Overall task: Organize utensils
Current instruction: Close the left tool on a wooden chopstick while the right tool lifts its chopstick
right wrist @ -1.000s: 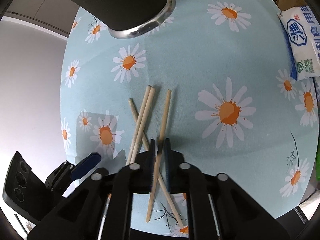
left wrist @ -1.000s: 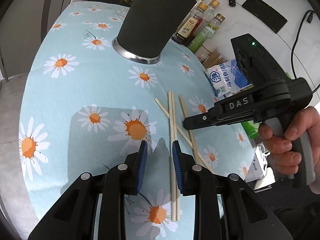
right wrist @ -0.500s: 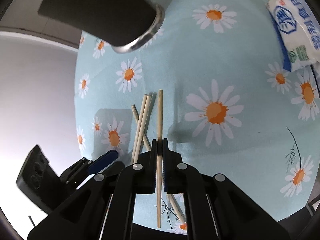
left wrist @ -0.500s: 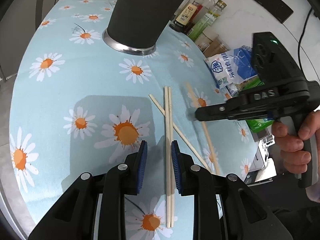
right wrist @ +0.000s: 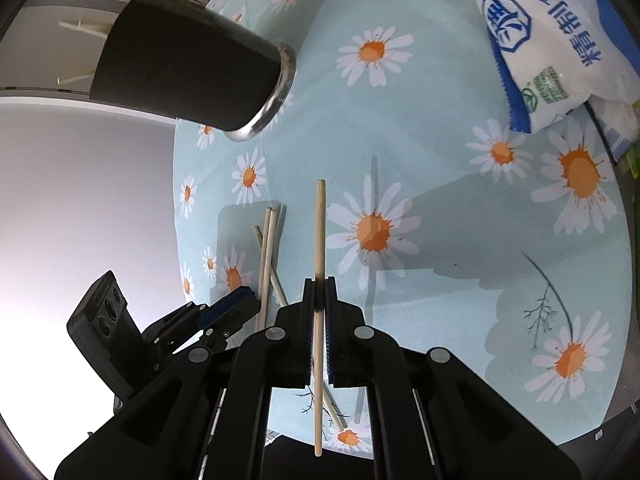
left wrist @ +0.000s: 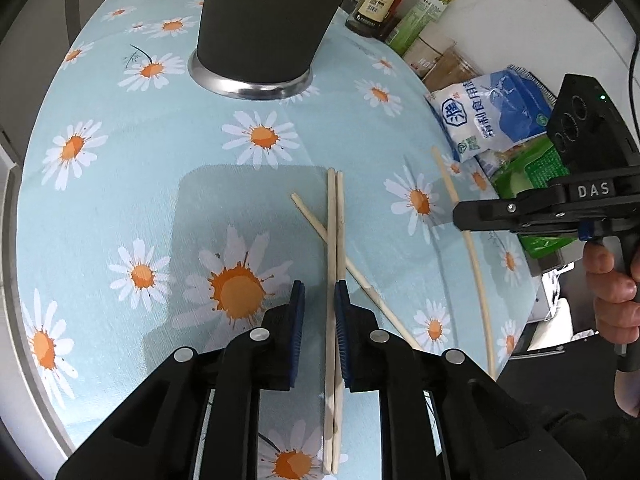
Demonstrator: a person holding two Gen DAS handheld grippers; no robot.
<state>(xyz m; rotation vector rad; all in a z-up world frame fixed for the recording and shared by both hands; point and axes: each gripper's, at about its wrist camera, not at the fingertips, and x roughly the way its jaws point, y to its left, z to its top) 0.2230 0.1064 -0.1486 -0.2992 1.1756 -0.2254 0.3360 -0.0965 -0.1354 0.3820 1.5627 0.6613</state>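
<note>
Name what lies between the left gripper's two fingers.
In the left wrist view, the left gripper is open around a side-by-side chopstick pair lying on the tablecloth.

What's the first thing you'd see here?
The daisy tablecloth fills both views. The right tool pinches one chopstick lifted above it, while the left tool straddles a pair of chopsticks lying there. A tall black holder stands behind.
</note>
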